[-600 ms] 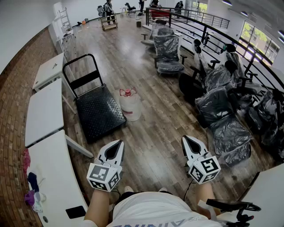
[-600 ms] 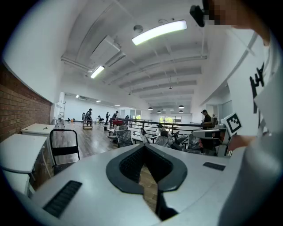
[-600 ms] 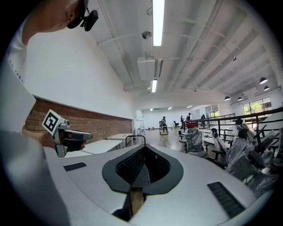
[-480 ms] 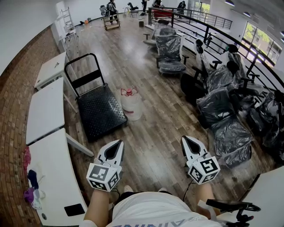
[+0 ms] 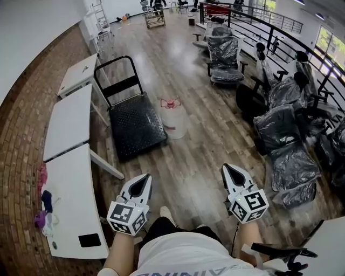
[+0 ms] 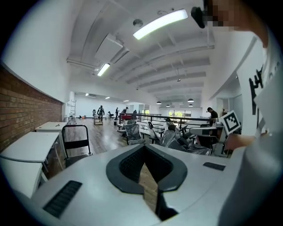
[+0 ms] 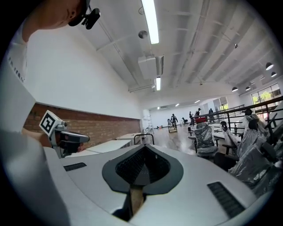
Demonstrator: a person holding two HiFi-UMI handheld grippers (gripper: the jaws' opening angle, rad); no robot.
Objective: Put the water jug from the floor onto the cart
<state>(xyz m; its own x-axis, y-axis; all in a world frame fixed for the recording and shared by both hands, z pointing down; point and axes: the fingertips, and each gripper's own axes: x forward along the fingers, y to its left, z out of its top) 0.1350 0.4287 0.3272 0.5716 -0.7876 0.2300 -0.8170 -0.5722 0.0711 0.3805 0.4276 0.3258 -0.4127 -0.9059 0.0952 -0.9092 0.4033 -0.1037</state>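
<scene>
The water jug (image 5: 174, 119), clear with a pink cap and handle, stands on the wood floor in the head view. It sits right beside the right edge of the black flat cart (image 5: 135, 125), whose push handle (image 5: 114, 69) rises at the far end. My left gripper (image 5: 145, 178) and right gripper (image 5: 229, 168) are held low in front of my body, well short of the jug. Both are shut with nothing in them. The left gripper view shows the cart handle (image 6: 75, 140) past its jaws, the right gripper view shows it (image 7: 143, 137) too; the jug shows in neither.
White tables (image 5: 66, 129) line the brick wall at left, with cloths (image 5: 42, 210) and a dark flat item (image 5: 89, 240) on the nearest. Plastic-wrapped chairs (image 5: 285, 145) crowd the right by a black railing (image 5: 259, 24). People and a trolley (image 5: 154, 16) are far off.
The jug and cart have slid right and up in the head view, and my shoe now shows below. Both grippers keep the same pose and stay shut.
</scene>
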